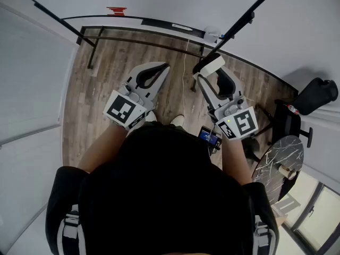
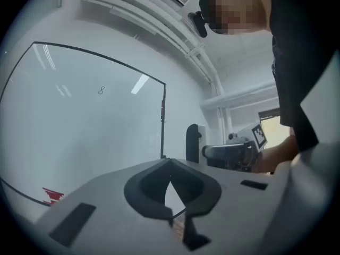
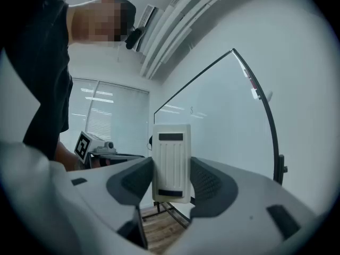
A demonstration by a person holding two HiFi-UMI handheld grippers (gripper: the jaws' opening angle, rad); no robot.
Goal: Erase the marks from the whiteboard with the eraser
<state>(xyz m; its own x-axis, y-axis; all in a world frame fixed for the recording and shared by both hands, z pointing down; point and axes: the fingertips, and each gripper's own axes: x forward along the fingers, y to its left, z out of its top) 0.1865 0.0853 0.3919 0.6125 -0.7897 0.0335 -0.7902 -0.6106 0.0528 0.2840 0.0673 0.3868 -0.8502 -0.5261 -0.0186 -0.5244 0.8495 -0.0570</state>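
Eraser [image 3: 171, 163] sits upright in the right hand-held gripper [image 3: 172, 181], whose jaws are closed on its two long sides, with the top end standing clear above the dark pads. The face toward the right gripper view is a white ribbed shell with a dark slot near each end. It looks like hard plastic, so I judge the eraser light and stiff, unlikely to bend or crush under this squeeze. The smooth sides could slip if it is pressed hard against the board. The wiping face is not visible; it is presumably on the far side, which would leave it free to meet the whiteboard [image 3: 223, 116]. Holding it across the sides near the middle, as here, seems the right grip, since it keeps both ends level under pressure. The left hand-held gripper [image 2: 169, 169] is closed with its tips meeting and nothing between them. The board stands ahead of both grippers, well apart from the eraser, and a small dark mark [image 2: 101, 90] like a figure eight shows high on it. A red patch [image 2: 52, 195] lies near the lower edge; whether it is on the writing surface I cannot tell. Below, the head view shows a wooden floor [image 1: 106, 89].
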